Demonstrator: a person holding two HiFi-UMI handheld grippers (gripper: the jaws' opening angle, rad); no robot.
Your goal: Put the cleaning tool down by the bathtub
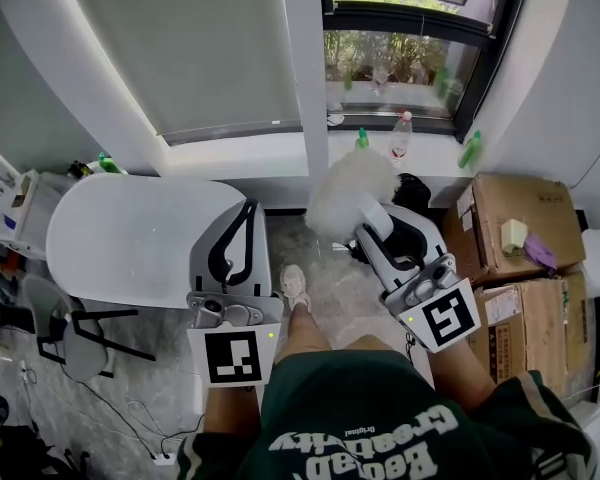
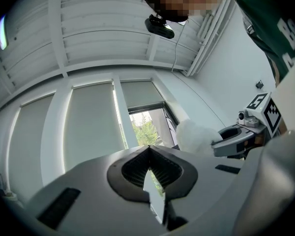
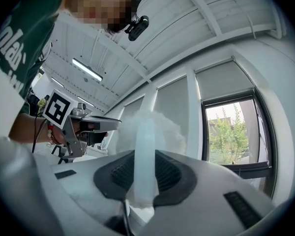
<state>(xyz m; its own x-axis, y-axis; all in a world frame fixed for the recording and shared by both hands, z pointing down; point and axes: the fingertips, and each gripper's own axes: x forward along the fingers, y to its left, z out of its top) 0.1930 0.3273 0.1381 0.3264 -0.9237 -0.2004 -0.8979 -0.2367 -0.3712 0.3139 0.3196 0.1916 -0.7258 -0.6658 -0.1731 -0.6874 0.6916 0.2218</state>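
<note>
**A:** What is the right gripper [image 3: 144, 157] doing?

**B:** It is clamped on the cleaning tool [image 1: 352, 190]. The pale handle [image 3: 143, 141] stands straight up between the dark ribbed pads [image 3: 171, 173], which press on it from both sides, and the fluffy head [image 3: 160, 127] spreads out beyond the jaw tips.

**A:** And the left gripper [image 2: 148, 148]?

**B:** It is closed with nothing in it. The jaw tips meet, and lower down only a slit of window light shows between the two sides.

**A:** Where is the tool in relation to the bathtub [image 1: 120, 238]?

**B:** It is off to the right of the tub in the head view, not touching it — the left gripper lies between them in that picture. The white head is held up over the grey floor [image 1: 330, 280], in front of the window sill [image 1: 270, 153]. Whether it brushes the sill I cannot tell.

**A:** What else is around?

**B:** A clear bottle [image 1: 401, 136] with a red cap and a green bottle [image 1: 361, 140] stand on the sill. Cardboard boxes [image 1: 520, 218] are stacked along the right wall. A grey chair [image 1: 75, 336] sits by the tub's near left side. The person's shoe [image 1: 295, 286] is on the floor between the two grippers.
</note>
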